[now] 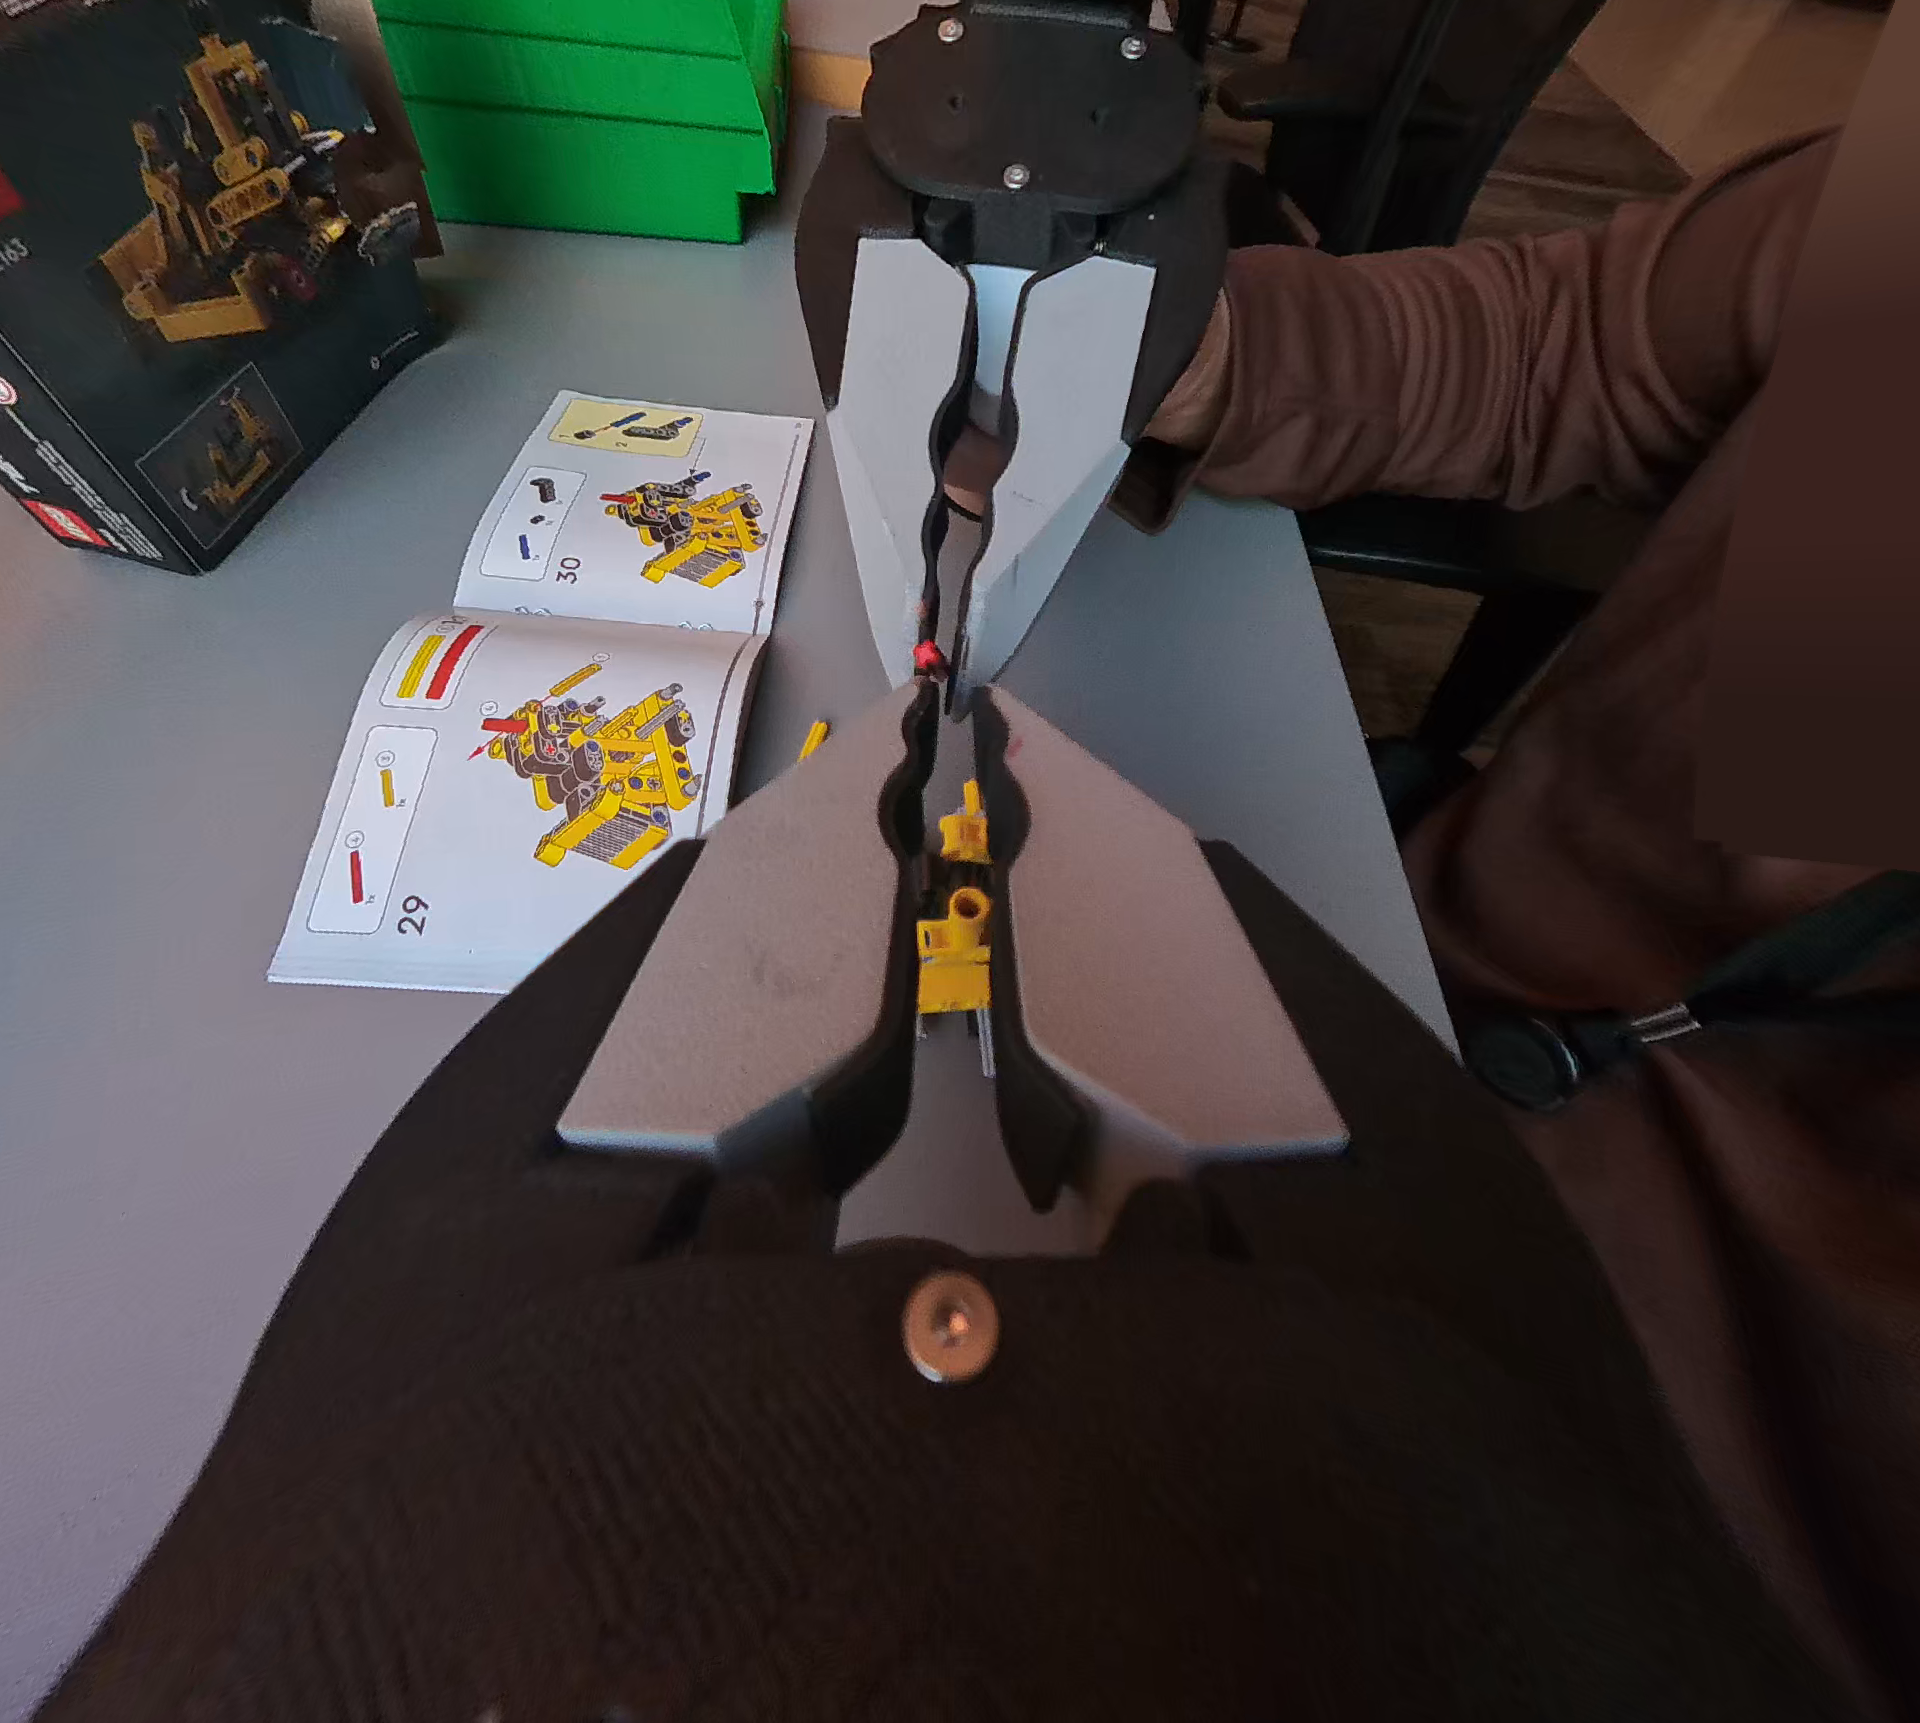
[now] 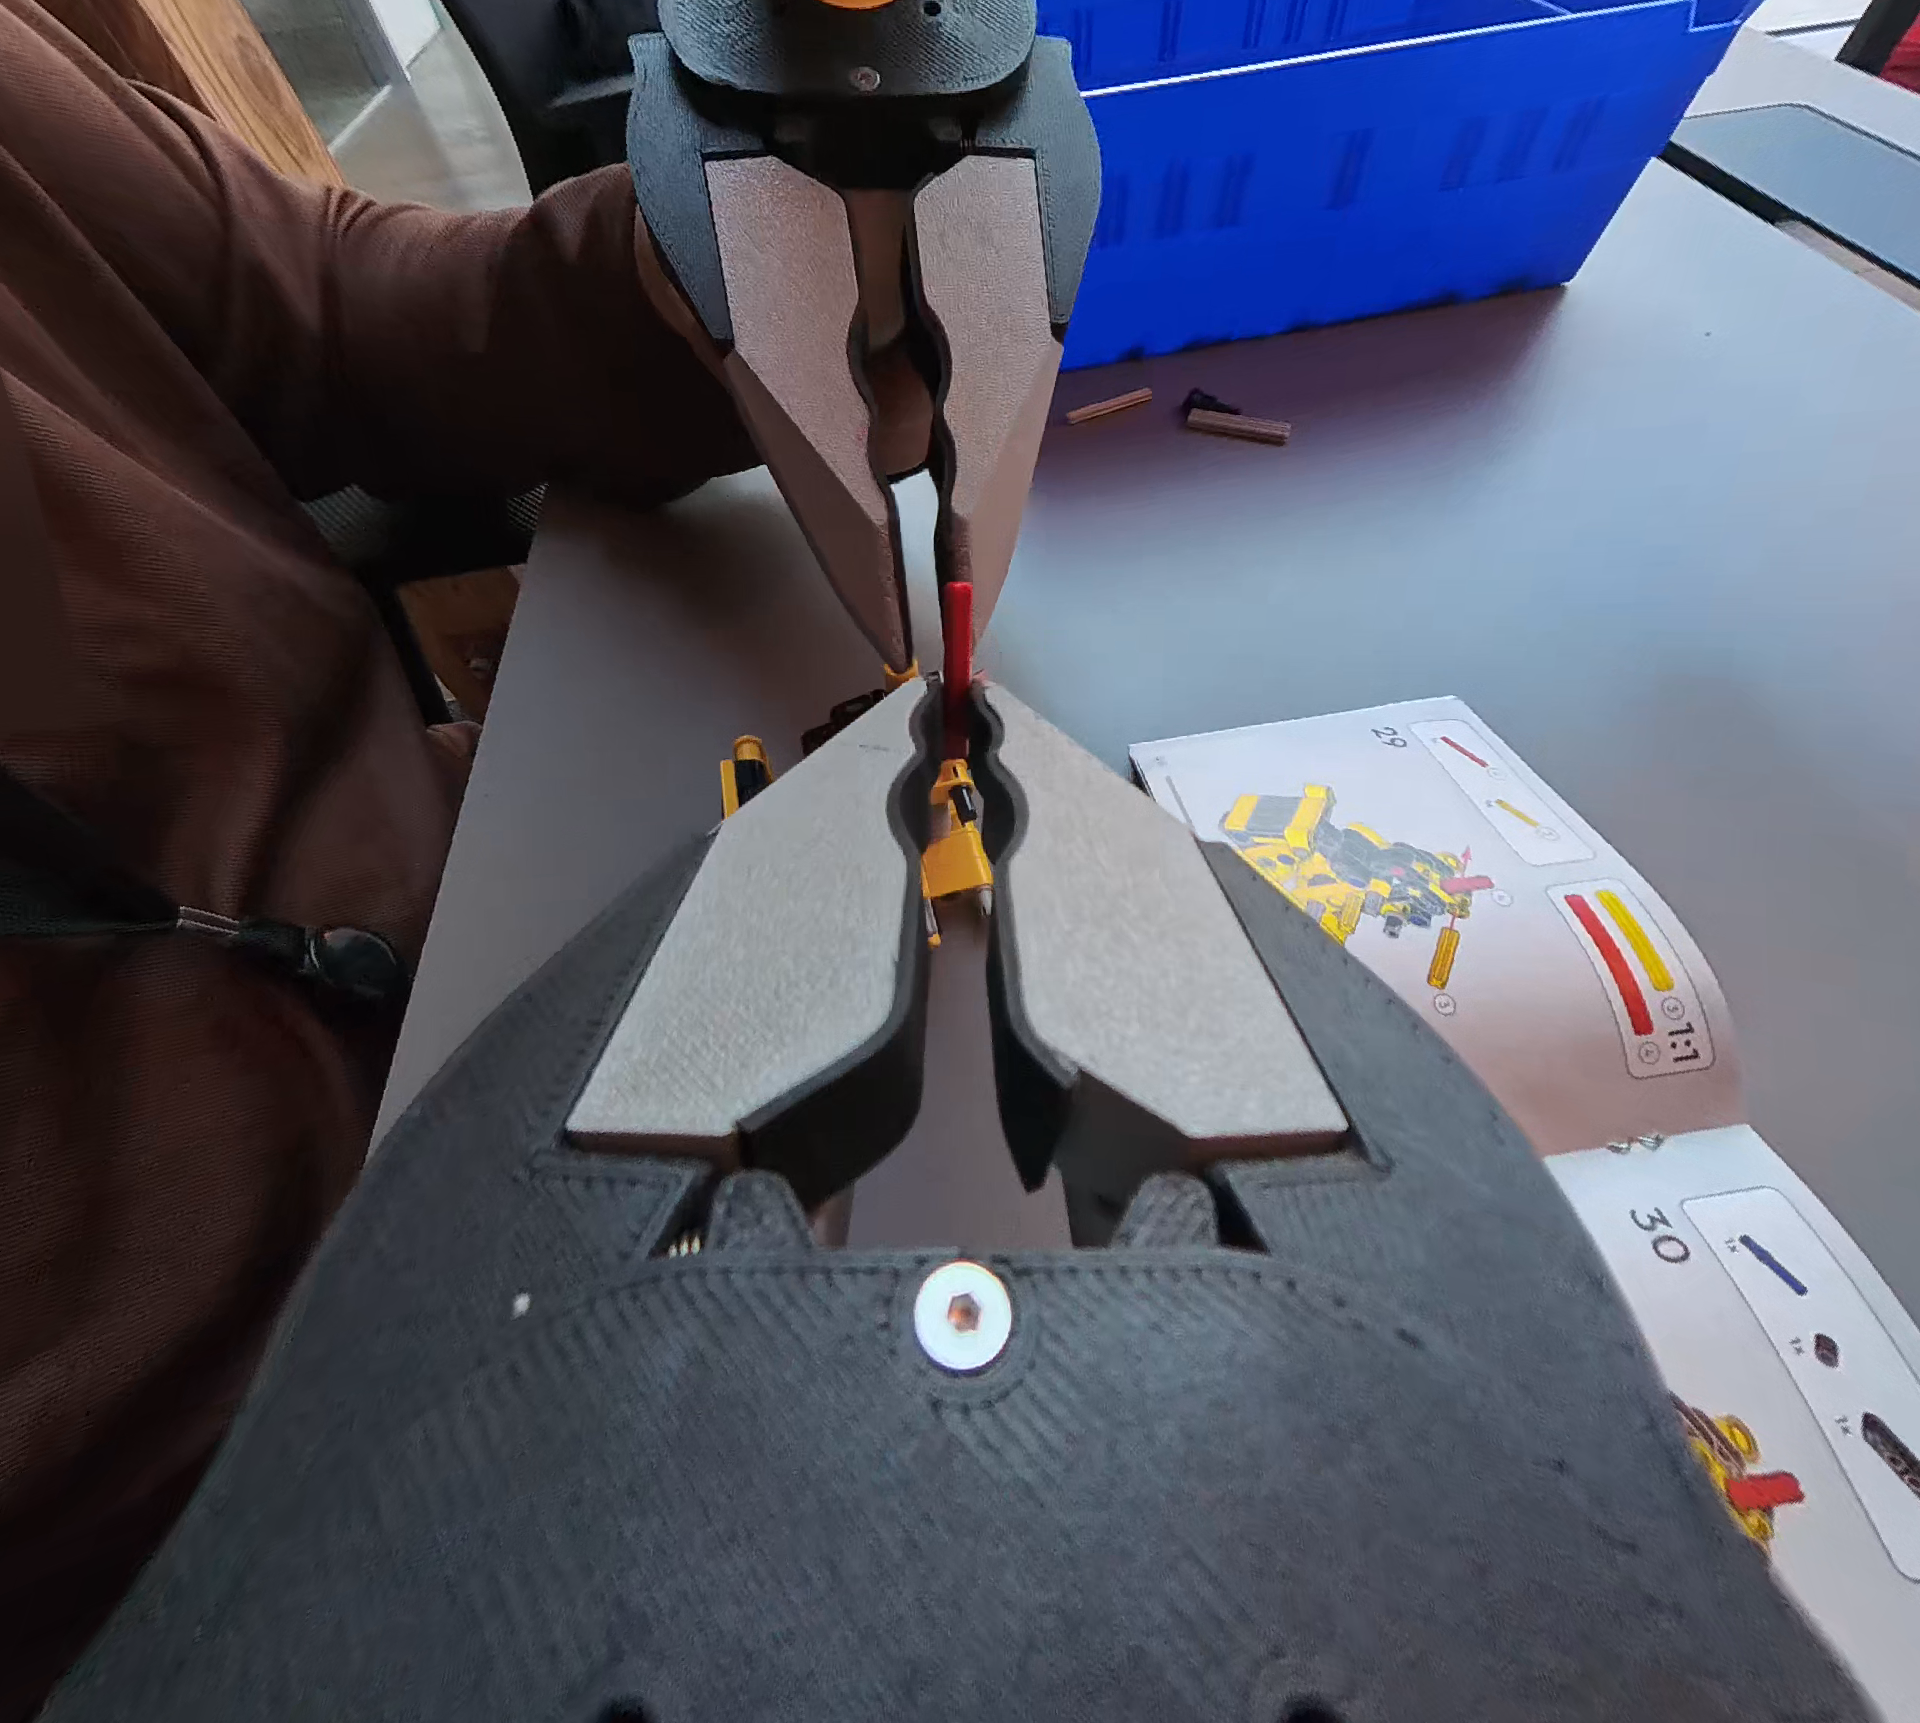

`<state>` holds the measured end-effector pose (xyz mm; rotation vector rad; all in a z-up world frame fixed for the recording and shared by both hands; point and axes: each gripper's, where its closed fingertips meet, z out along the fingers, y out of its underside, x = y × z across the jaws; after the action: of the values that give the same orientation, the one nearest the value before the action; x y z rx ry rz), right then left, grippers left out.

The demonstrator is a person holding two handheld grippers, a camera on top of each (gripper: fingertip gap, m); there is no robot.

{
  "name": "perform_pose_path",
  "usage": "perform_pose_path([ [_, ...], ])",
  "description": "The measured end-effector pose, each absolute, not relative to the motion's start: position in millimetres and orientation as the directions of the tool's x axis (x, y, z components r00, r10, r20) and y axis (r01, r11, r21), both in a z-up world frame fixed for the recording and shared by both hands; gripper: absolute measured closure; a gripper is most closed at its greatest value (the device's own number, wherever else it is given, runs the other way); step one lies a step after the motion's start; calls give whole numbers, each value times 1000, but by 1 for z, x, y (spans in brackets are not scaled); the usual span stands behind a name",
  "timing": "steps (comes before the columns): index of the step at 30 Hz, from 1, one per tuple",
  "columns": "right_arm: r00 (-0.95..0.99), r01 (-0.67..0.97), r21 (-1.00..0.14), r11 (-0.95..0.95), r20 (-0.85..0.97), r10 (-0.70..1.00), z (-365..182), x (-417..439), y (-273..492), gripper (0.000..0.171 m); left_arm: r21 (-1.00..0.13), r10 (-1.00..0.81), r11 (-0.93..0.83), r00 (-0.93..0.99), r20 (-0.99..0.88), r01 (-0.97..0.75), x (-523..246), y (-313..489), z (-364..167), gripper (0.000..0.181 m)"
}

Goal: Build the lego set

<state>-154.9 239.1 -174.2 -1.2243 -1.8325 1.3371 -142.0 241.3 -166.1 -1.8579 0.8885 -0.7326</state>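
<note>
My right gripper [image 2: 951, 699] is shut on a thin red axle [image 2: 956, 650] that sticks up past its fingertips. My left gripper [image 1: 951, 705] faces it tip to tip and is shut on the yellow and black lego model [image 1: 961, 925], which shows through the gap between its fingers. In the right wrist view the model [image 2: 956, 863] lies under my right gripper, with the left gripper [image 2: 914, 655] pinching a yellow part of it. In the left wrist view the right gripper [image 1: 940, 671] shows the red axle's end [image 1: 928, 657]. Both hover just above the grey table [image 1: 156, 842].
An open instruction booklet [image 1: 540, 790] lies left of the grippers, with a loose yellow axle [image 1: 812, 738] beside it. The set's box [image 1: 208, 219] and green bins [image 1: 582, 42] stand behind. A blue bin [image 2: 1351, 115] and small loose pieces [image 2: 1236, 424] are opposite. A person's brown sleeve [image 1: 1455, 364] borders the table edge. Only a small space, under 4 cm, lies between the two pairs of fingers.
</note>
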Motion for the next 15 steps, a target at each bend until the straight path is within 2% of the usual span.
perform_pose_path([
  [2, -428, 350, -931, 98, -67, 901, -175, -153, 240, 171, -909, -813, -329, 566, 135, -255, -142, 242, -165, 172],
  [6, -443, 358, -925, 128, -47, 895, -179, -152, 237, 170, -914, -817, -327, 558, 145, -241, -139, 242, -164, 172],
  [15, -468, 362, -920, 153, -38, 883, -182, -153, 230, 170, -909, -824, -297, 559, 91, -291, -137, 239, -168, 180],
])
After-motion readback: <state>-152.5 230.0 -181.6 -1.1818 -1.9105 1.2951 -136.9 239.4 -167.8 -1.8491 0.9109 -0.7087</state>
